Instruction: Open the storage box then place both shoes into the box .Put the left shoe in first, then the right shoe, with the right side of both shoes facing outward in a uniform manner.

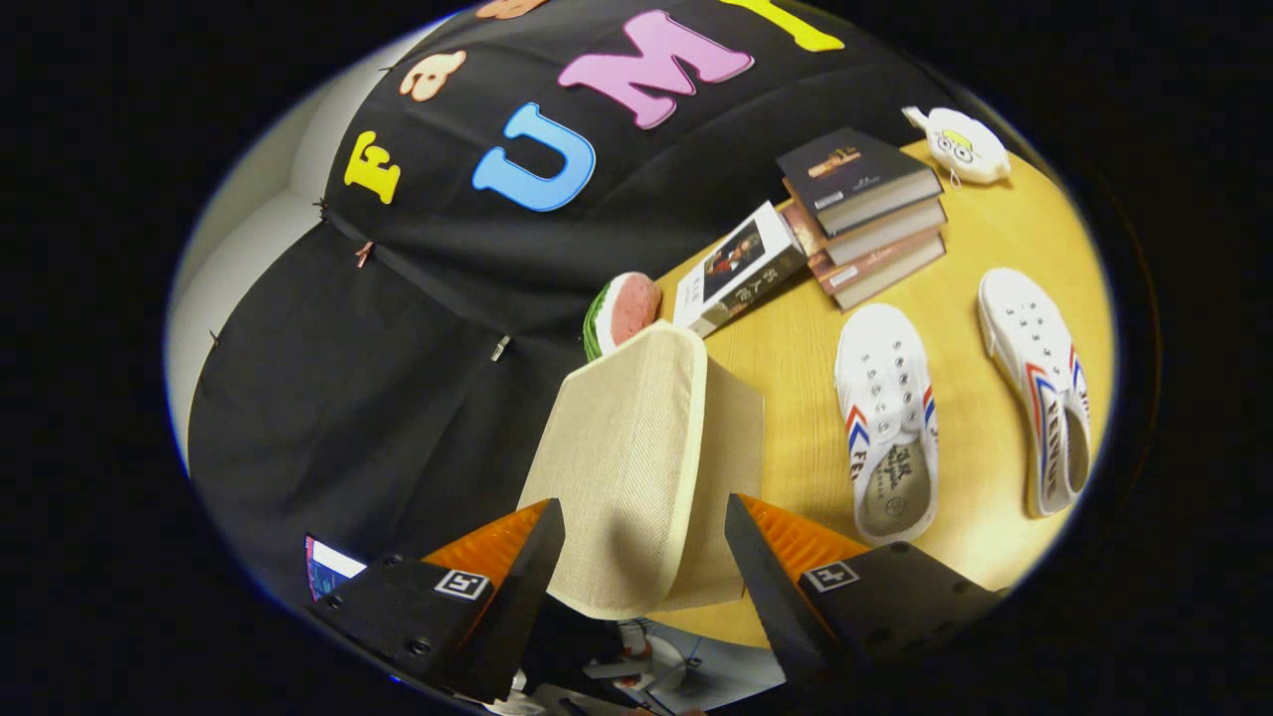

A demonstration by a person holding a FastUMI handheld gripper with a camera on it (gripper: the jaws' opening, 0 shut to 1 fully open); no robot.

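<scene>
Your gripper [644, 517] stands open, its fingers either side of the beige woven-fabric storage box lid [625, 467], not pressing it. Beyond the lid sit a watermelon-slice toy [624, 310] and stacked books [863, 214]. Further right, two white canvas slip-on shoes [888, 423] lie apart on the yellow wooden table [786, 358].

Coarse woven cloth box lid [625, 467], smooth matt wooden table [796, 368], seemingly canvas shoes [888, 418].
</scene>
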